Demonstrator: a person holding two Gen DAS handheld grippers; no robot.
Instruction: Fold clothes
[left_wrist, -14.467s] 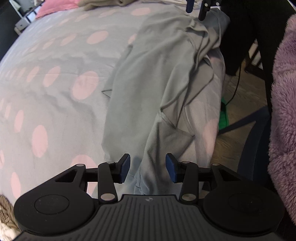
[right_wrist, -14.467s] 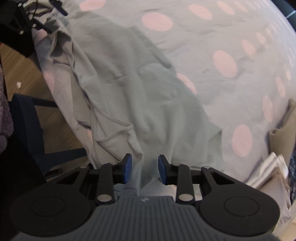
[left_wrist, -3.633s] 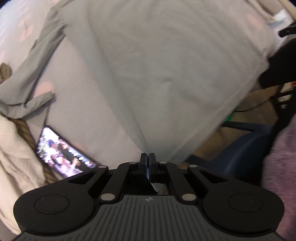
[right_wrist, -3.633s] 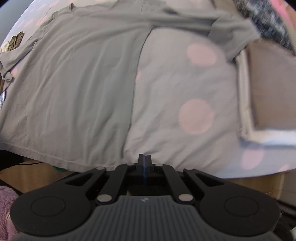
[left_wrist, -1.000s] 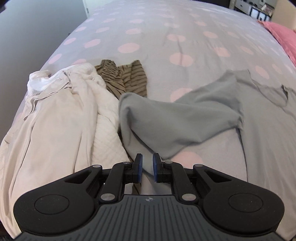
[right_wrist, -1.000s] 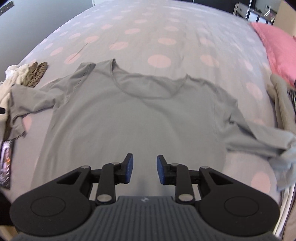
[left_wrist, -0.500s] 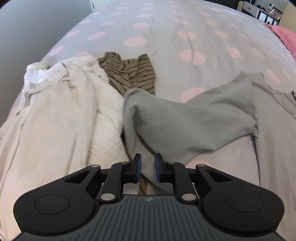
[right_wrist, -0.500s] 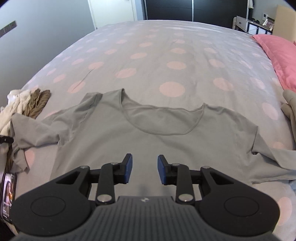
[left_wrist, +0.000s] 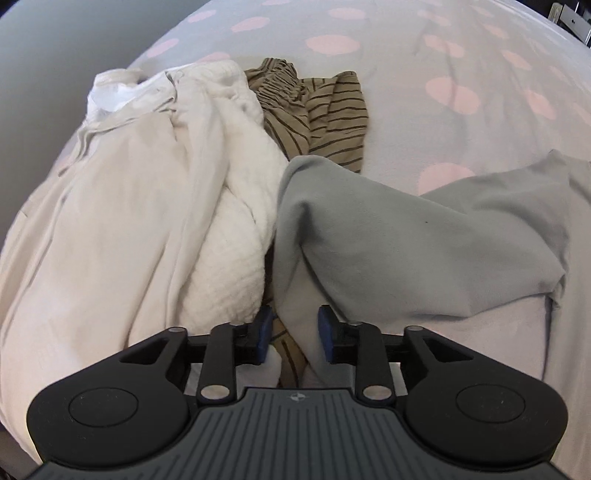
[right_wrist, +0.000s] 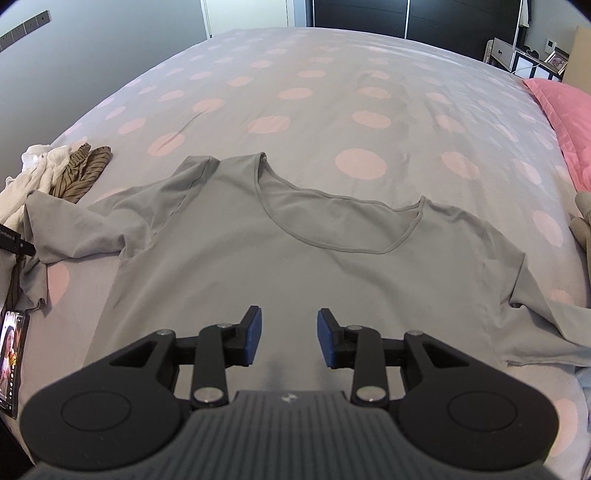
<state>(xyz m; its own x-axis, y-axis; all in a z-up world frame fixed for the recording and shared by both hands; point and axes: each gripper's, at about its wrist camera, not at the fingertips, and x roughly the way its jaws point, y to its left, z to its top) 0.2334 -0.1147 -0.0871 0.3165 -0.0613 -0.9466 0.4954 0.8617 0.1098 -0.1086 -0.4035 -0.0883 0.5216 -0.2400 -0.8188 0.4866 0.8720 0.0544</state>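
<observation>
A grey long-sleeved shirt (right_wrist: 295, 266) lies spread on the dotted bed, neckline at the far side. Its left sleeve (left_wrist: 406, 240) is bunched and folded over beside a heap of clothes. My left gripper (left_wrist: 295, 332) points steeply down at that sleeve's end. Its jaws are opening, and the grey cloth lies between the blue pads (left_wrist: 264, 330) without being pinched. My right gripper (right_wrist: 288, 338) hovers over the shirt's lower body. Its jaws are opening too, with nothing held between them. The right sleeve (right_wrist: 546, 325) trails off to the right.
A cream-white garment heap (left_wrist: 140, 221) and a brown striped garment (left_wrist: 325, 110) lie left of the sleeve. A lit phone (right_wrist: 13, 354) rests at the bed's left edge. A pink pillow (right_wrist: 565, 110) and beige clothing (right_wrist: 583, 214) sit at the right.
My left gripper has sunk closer to the sleeve end and its jaws have spread from nearly shut. The right gripper's jaws have widened a little, and more of the far bed shows.
</observation>
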